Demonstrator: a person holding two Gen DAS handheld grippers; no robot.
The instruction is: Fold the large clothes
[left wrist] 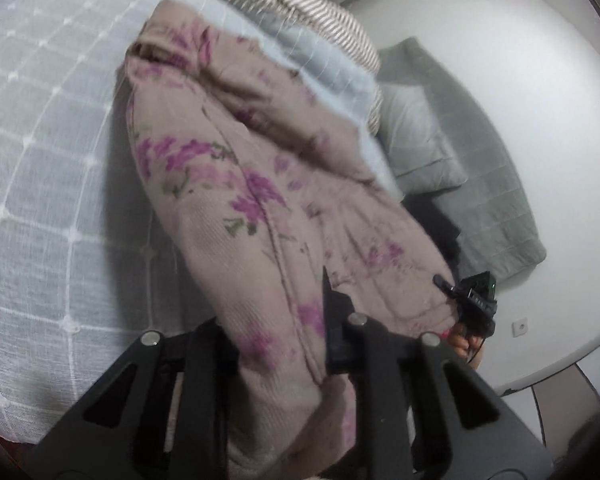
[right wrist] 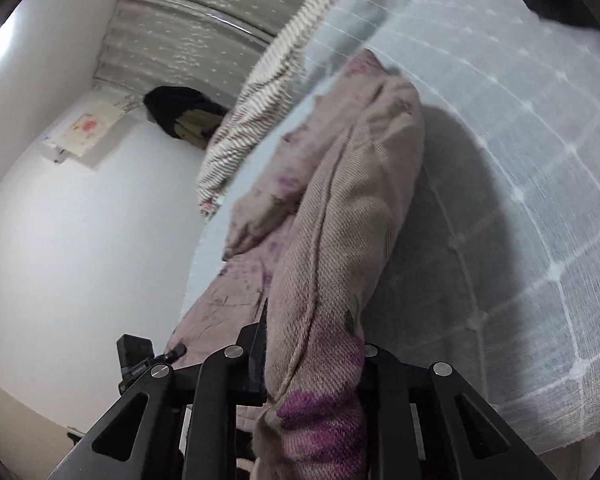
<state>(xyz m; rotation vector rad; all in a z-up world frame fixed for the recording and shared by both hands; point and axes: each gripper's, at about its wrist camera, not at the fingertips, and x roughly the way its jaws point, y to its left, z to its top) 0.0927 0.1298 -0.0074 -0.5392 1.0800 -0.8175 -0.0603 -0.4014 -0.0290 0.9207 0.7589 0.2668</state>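
Left wrist view, 9 o'clock side: a white bedspread (left wrist: 40,160) with a stitched grid, blurred toward the rim. Centre: a beige floral garment (left wrist: 228,200) with purple sprigs, bunched and draped from 11 o'clock down to 6 o'clock, lifted off the bedspread and casting a shadow on it. The left gripper (left wrist: 278,344) is clamped on the garment's lower fold; cloth fills the gap between the two black fingers, and the left finger's tip is buried under the fabric. At 12 o'clock a brown-and-white striped cloth (left wrist: 300,4) runs off the frame. At 2 to 3 o'clock lie a grey quilt (left wrist: 496,216) and a pale grey pillow (left wrist: 416,136), partly hidden behind the garment. At 4 o'clock the right gripper (left wrist: 446,282) shows only in part, with fingertips of the hand holding it just below; the grip point itself is out of sight behind the garment's edge.

Right wrist view, 9 o'clock: white wall with a small paper notice (right wrist: 82,128), print unreadable. At 10 o'clock a dark bundle (right wrist: 184,112), identity unclear. At 7 o'clock the left gripper's body peeks in, mostly cut off. Centre: the right gripper (right wrist: 314,344) pinches a thick twisted fold of the garment, which covers the right finger's tip. At 3 o'clock, the bedspread again.
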